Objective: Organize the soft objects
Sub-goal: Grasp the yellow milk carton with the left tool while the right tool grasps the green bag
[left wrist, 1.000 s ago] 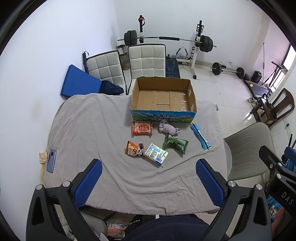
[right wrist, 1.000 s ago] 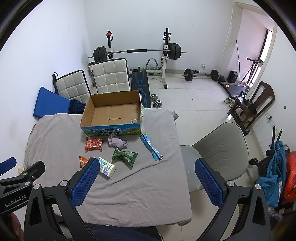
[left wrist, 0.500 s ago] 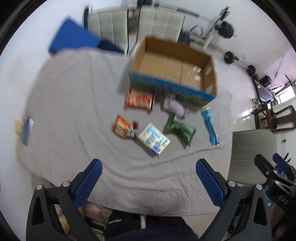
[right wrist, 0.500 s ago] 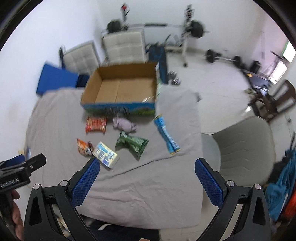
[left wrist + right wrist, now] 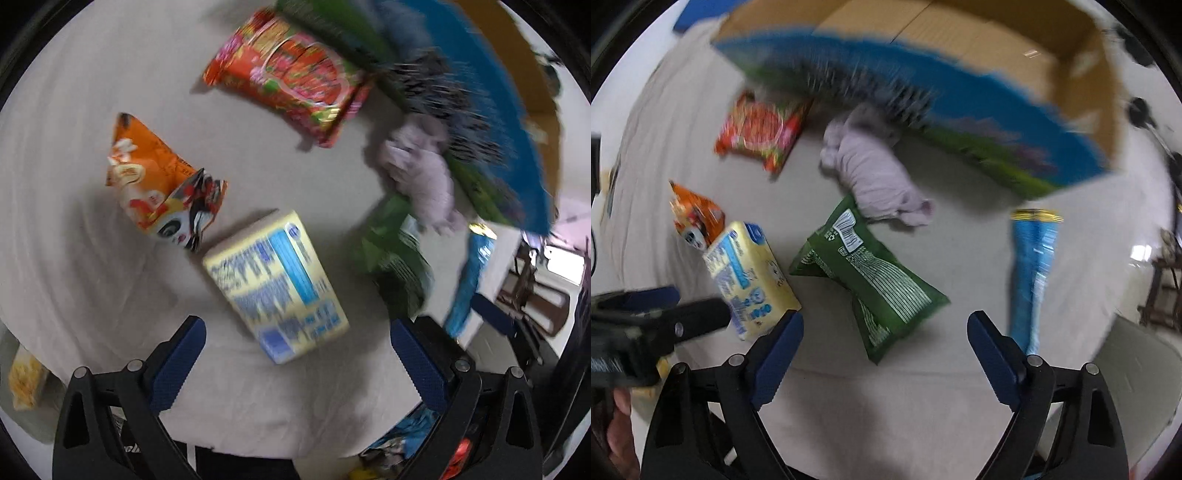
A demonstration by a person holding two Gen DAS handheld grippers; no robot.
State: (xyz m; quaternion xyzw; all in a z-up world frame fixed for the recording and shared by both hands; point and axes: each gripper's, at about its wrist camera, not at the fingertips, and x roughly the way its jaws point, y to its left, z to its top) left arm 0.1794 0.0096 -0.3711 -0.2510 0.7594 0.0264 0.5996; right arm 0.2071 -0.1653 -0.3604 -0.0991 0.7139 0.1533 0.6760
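Grey cloth point(image 5: 74, 240) is spread under everything, and both shots are pretty blurred. The left gripper point(image 5: 295, 354) is held wide, nothing gripped, with the yellow-and-blue pack point(image 5: 275, 284) seen mid-frame just above its fingers. The orange snack bag point(image 5: 155, 184) is found at centre left, touching that pack's corner. The right gripper point(image 5: 884, 341) is also spread wide and empty; the green packet point(image 5: 864, 273) is framed just above the gap. The lilac cloth bundle point(image 5: 875, 173) is seen above it, beside the cardboard box point(image 5: 960, 74) along the top, and the blue tube pack point(image 5: 1032, 269) is laid at right.
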